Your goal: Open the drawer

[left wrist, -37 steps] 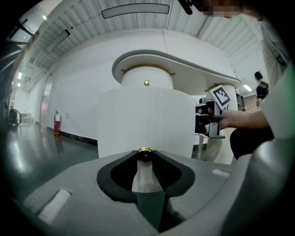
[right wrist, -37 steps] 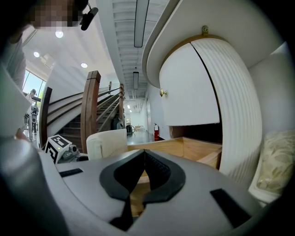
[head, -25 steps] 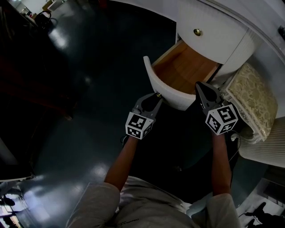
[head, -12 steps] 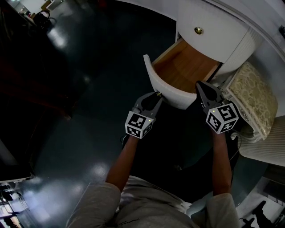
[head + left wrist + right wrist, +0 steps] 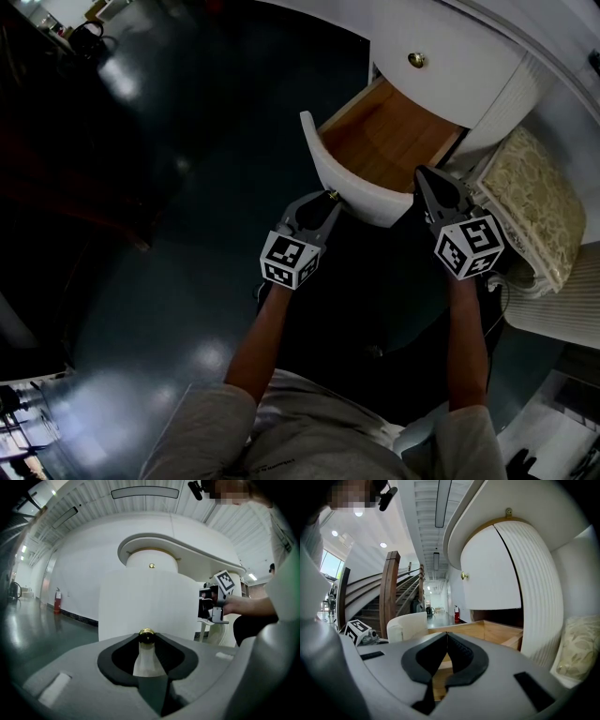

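A white curved cabinet has its lower drawer (image 5: 375, 141) pulled out, showing a bare wooden inside. The drawer's white front (image 5: 145, 602) carries a small brass knob (image 5: 331, 194). My left gripper (image 5: 327, 200) reaches level to that front and is shut on the knob (image 5: 146, 634), which sits between its black pads. My right gripper (image 5: 424, 174) hovers at the drawer's right rear corner by the cabinet, shut and holding nothing; its tips (image 5: 447, 633) meet over the wooden drawer wall (image 5: 487, 630).
Above the open drawer is a shut drawer (image 5: 459, 80) with its own brass knob (image 5: 416, 60). A cream patterned cushion (image 5: 534, 206) lies right of the cabinet. Dark glossy floor (image 5: 169, 187) spreads to the left. A wooden staircase (image 5: 389, 592) rises behind.
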